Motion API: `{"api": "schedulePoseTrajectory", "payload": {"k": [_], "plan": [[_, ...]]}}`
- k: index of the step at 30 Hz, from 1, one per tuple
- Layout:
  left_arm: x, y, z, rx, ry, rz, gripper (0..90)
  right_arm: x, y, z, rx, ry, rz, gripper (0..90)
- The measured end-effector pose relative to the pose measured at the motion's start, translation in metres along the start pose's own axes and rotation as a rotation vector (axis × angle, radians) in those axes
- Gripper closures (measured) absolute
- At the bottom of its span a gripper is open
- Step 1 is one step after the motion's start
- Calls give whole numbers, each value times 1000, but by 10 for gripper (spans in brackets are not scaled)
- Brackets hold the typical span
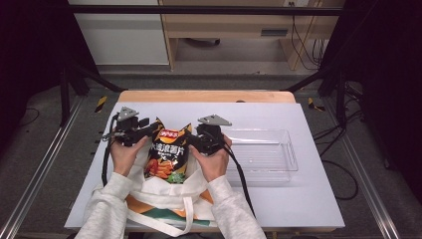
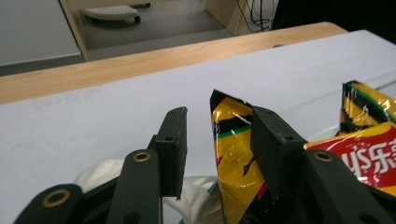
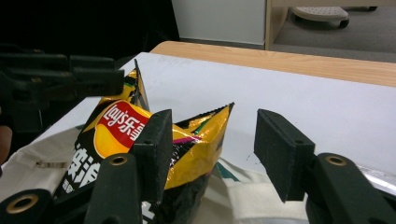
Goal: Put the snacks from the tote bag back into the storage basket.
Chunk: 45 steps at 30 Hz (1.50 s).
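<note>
The left gripper is apart around one top corner of the chip bag. The right gripper is apart at the other corner, above the white tote bag

There is one bag of chips. There is one cloth bag at the near edge of the surface. There is one clear plastic tray by the right edge. There are two tongs, the left tongs and the right tongs.
</note>
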State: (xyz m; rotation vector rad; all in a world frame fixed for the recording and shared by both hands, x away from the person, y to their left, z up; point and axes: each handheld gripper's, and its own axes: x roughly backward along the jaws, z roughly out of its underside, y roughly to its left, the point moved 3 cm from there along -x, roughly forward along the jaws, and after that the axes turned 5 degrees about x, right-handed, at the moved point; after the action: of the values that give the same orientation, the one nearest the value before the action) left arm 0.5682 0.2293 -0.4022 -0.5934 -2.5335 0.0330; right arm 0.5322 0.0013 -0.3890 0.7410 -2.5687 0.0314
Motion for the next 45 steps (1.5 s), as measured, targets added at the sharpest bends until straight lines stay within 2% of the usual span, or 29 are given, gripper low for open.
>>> {"api": "schedulePoseTrajectory", "payload": {"k": [5,11,16,19,22,26,31,36,39,45], "plan": [[-3,3,5,23,19,9,646,-11,4,-1,-2,26,20,475],[-5,4,12,23,38,25,720,-23,2,3,-26,57,24,462],[-7,3,14,23,53,27,779,-28,5,5,-36,73,0,452],[-7,2,14,18,62,11,811,-32,7,7,-44,85,-23,471],[-6,3,14,31,71,15,887,-33,9,7,-57,84,-44,490],[-4,3,14,30,68,19,900,-32,9,6,-57,78,-51,489],[6,1,11,20,40,40,900,-25,5,2,-60,50,-45,485],[27,-6,8,-7,-12,62,900,-12,1,-4,-61,0,-52,497],[41,-10,8,-27,-40,74,900,-6,1,-6,-51,-9,-47,504],[62,-17,11,-53,-76,76,900,6,14,-7,-40,-25,-124,543]]}}
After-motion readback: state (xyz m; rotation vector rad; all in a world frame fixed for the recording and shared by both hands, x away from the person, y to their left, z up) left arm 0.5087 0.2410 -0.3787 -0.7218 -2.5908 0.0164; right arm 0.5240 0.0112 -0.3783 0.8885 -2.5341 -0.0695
